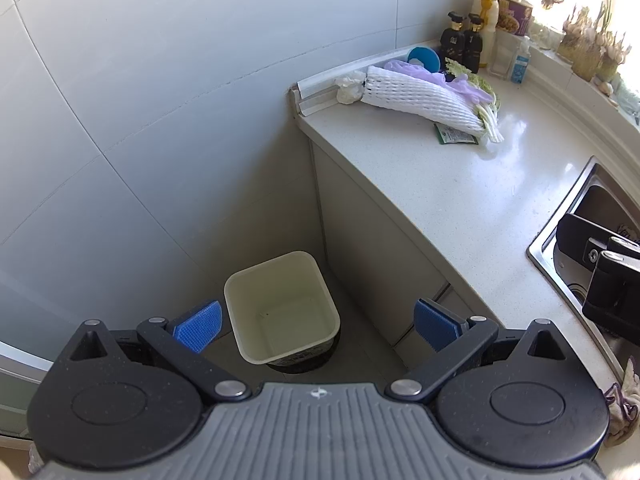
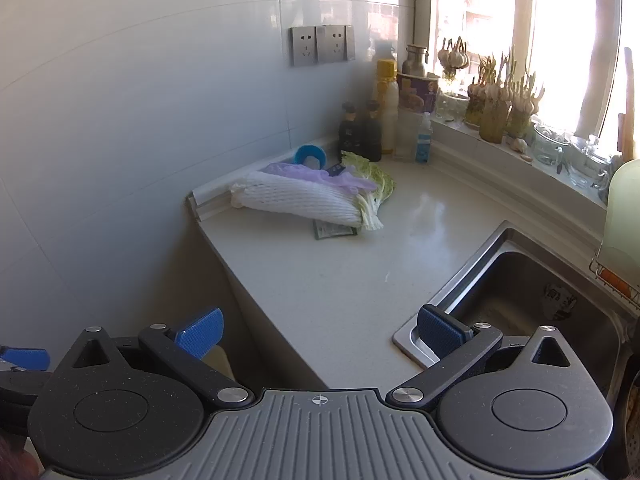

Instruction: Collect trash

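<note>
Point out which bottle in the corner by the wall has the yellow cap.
The tall white bottle behind the two dark bottles; it alone has a yellow cap, the small clear bottle has none.

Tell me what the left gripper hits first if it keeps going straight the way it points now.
Most likely the cream waste bin on the floor: the open left gripper points down at it, the bin's mouth sitting between the fingers. Nothing shows in between, though depth is hard to judge; the cabinet side lies close on the right.
</note>
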